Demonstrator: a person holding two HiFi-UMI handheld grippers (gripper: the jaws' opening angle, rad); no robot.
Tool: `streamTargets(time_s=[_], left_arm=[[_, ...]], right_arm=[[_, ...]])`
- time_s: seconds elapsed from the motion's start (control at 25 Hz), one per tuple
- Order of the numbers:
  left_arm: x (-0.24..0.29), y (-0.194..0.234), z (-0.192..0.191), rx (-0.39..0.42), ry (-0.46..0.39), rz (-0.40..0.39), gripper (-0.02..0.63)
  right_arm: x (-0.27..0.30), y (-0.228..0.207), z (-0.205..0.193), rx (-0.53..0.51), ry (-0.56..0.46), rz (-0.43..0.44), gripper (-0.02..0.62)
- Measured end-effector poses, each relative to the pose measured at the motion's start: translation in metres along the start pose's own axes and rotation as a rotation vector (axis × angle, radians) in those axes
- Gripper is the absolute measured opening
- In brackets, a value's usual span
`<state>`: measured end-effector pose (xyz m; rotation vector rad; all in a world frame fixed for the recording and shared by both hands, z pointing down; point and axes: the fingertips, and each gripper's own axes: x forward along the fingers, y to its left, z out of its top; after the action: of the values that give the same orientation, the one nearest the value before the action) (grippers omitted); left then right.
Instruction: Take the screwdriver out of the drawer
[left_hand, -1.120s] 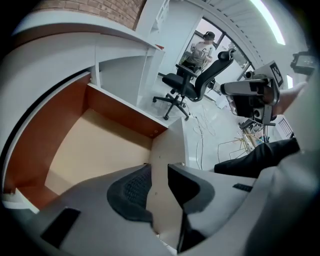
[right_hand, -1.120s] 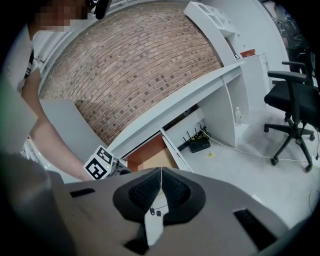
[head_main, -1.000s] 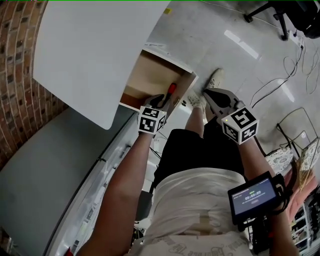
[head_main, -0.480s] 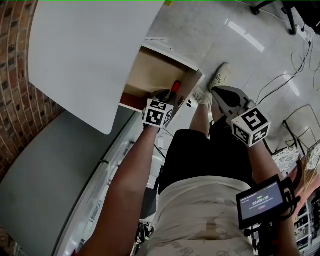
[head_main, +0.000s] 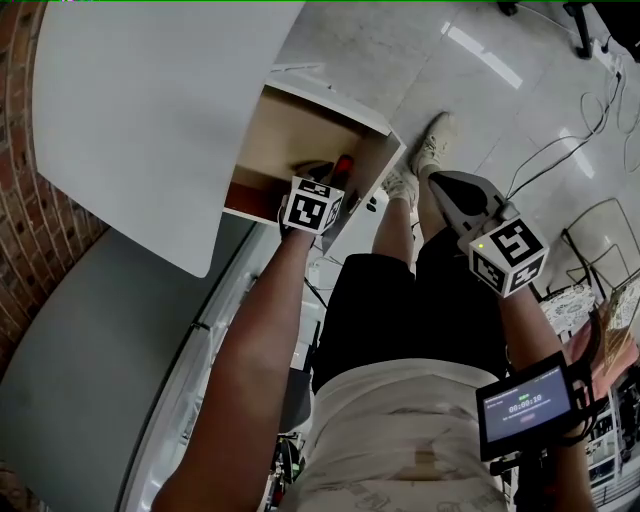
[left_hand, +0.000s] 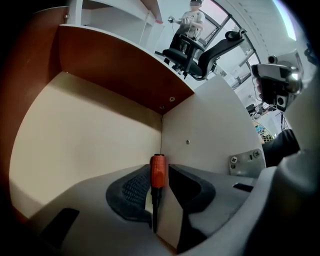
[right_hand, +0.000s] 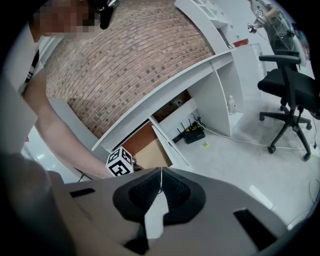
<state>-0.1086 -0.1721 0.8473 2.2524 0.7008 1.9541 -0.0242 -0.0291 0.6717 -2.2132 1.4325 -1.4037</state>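
Note:
The screwdriver (left_hand: 158, 172), with an orange handle and a dark shaft, lies in the right corner of the open wooden drawer (left_hand: 90, 140). In the head view its red handle (head_main: 343, 166) shows by the drawer's (head_main: 330, 100) near wall. My left gripper (left_hand: 159, 171) points steeply down into the drawer, and its jaws are opening with the handle between them. A gap shows on the right side of the handle. My left gripper (head_main: 322, 172) is partly hidden by its marker cube. My right gripper (head_main: 432, 180) hangs over the floor, away from the drawer. Seen from its own camera, my right gripper (right_hand: 161, 172) is shut and holds nothing.
The white desk top (head_main: 150, 100) overhangs the drawer, and a brick wall (head_main: 30, 230) runs behind it. The person's legs and shoes (head_main: 432, 140) stand right of the drawer. Cables (head_main: 560, 150) lie on the floor. An office chair (right_hand: 290, 85) stands farther off.
My left gripper has sunk deeper into the drawer, down over the screwdriver's handle. My right gripper has dropped slightly and stays shut.

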Motion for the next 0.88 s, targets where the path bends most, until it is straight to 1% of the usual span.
streamTargets(time_s=[0.16, 0.32, 0.44, 0.68, 0.8, 0.88], left_arm=[[0.009, 0.005, -0.002, 0.017, 0.012, -0.009, 0.118], [0.015, 0.006, -0.005, 0.057, 0.031, -0.027, 0.118], [0.019, 0.005, -0.006, 0.071, 0.042, -0.034, 0.118], [0.024, 0.007, -0.002, 0.071, 0.052, -0.037, 0.118], [0.023, 0.004, -0.002, 0.062, 0.049, -0.071, 0.118], [0.024, 0.003, -0.001, 0.043, 0.047, -0.1, 0.103]], right_arm=[[0.005, -0.001, -0.004, 0.008, 0.004, -0.002, 0.025], [0.008, -0.002, -0.009, 0.01, 0.013, -0.005, 0.025], [0.01, -0.002, -0.012, 0.015, 0.018, -0.008, 0.025], [0.01, -0.005, -0.013, 0.026, 0.017, -0.015, 0.025], [0.01, -0.004, -0.015, 0.028, 0.024, -0.011, 0.025], [0.01, -0.005, -0.015, 0.031, 0.022, -0.014, 0.025]])
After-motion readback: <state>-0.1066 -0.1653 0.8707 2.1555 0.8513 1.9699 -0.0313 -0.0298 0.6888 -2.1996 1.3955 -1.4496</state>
